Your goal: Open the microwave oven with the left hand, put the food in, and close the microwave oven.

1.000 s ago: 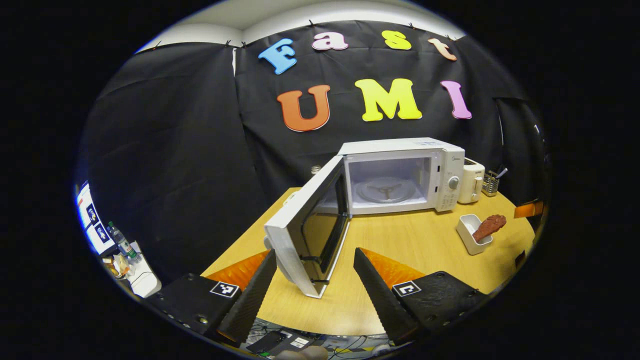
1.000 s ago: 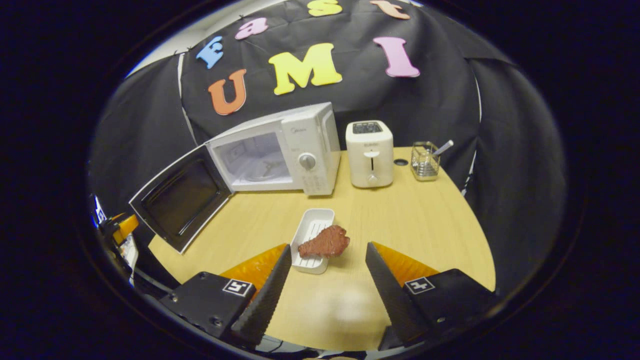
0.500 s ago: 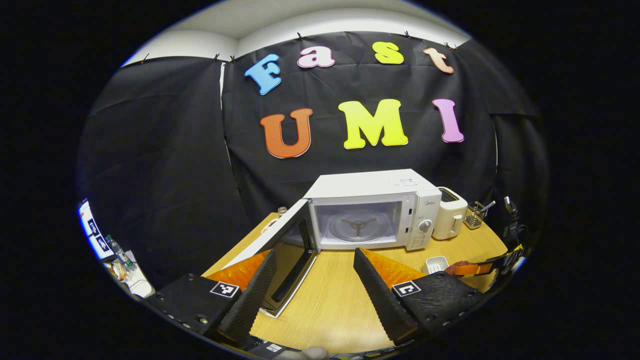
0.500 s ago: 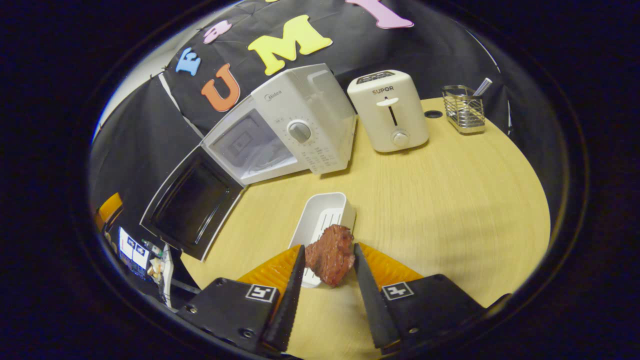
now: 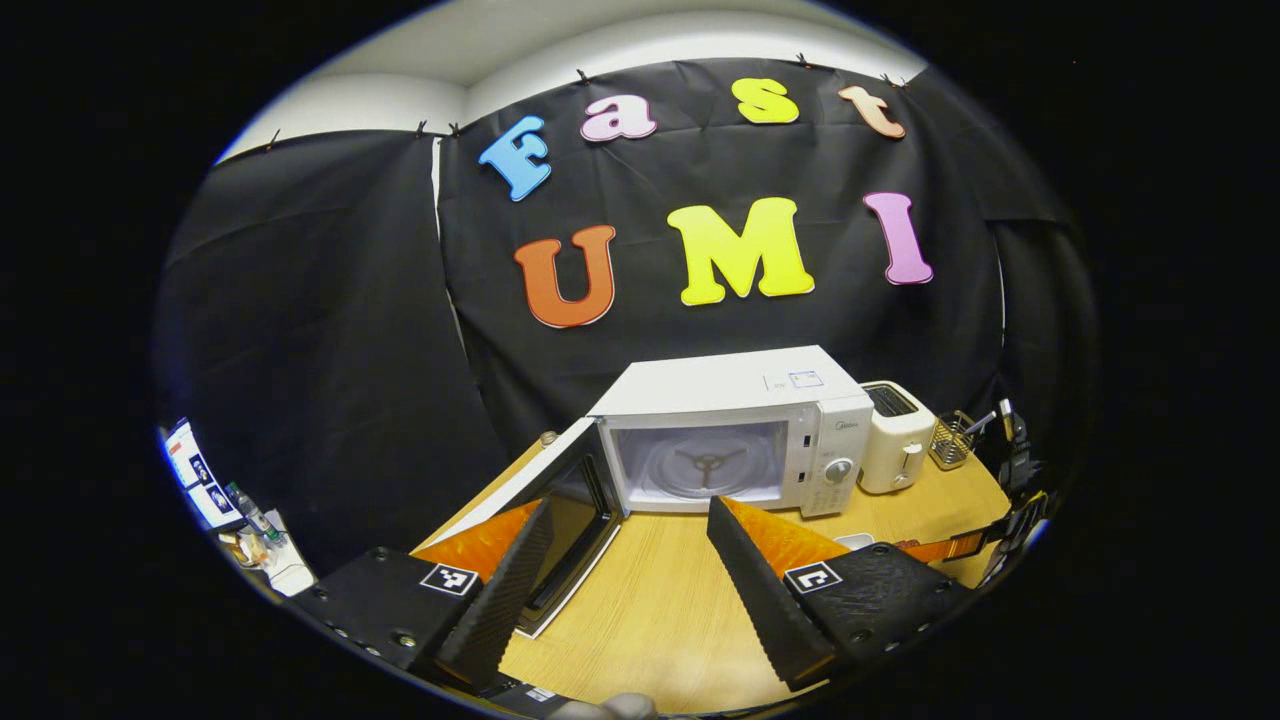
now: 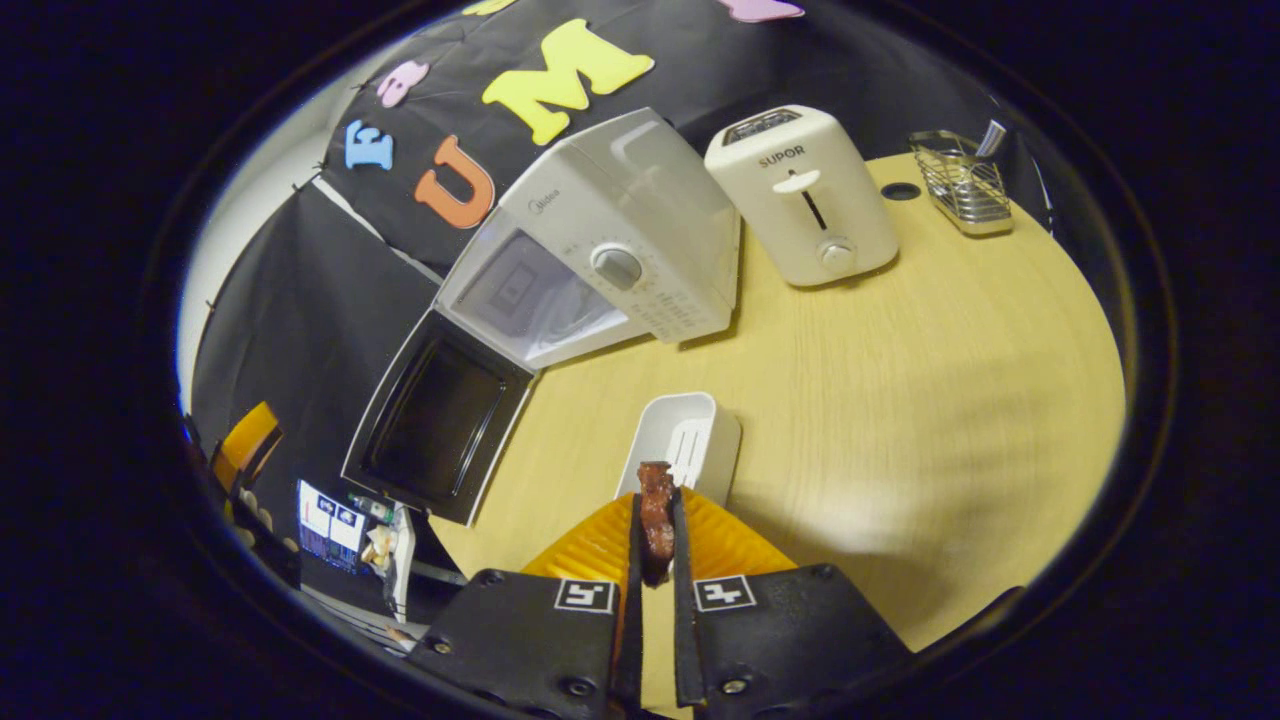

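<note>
Pinching the meat piece [image 6: 656, 515] just above its white tray [image 6: 690, 440], the right gripper [image 6: 652, 560] is facing the open microwave [image 6: 600, 270] lying ahead and leftward; the left gripper [image 5: 628, 580] is hanging spread wide and empty before the swung-out door [image 5: 560, 520].

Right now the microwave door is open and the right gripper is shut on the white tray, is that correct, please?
Not quite: the right gripper is shut on the piece of meat, not the white tray, as the right gripper view shows. The microwave door is indeed open.
</note>
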Action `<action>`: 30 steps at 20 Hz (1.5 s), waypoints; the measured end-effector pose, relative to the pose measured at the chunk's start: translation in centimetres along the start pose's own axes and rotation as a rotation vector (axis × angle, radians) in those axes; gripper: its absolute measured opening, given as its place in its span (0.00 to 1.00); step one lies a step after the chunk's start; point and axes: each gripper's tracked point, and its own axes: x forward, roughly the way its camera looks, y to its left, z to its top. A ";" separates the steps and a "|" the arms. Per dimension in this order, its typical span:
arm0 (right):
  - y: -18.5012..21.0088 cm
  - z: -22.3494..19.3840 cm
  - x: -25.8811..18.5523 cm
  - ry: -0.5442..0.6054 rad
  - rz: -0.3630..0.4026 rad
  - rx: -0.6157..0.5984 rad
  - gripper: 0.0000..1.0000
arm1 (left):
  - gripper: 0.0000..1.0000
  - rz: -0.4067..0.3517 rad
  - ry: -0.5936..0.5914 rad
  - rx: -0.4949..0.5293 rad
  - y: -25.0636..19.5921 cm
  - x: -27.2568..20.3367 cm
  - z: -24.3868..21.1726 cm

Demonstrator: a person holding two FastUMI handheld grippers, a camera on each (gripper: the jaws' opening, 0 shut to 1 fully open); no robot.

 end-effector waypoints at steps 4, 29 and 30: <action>3.7 3.3 -1.9 -0.077 0.025 -0.017 0.16 | 0.95 -0.027 -0.030 -0.001 0.5 -0.1 0.3; 18.4 15.4 29.3 -0.743 -0.145 0.496 0.16 | 0.95 -0.352 -0.058 0.112 10.2 6.3 -7.6; 17.9 16.0 30.0 -0.757 -0.156 0.511 0.16 | 0.95 -0.349 -0.054 0.114 10.5 6.6 -7.8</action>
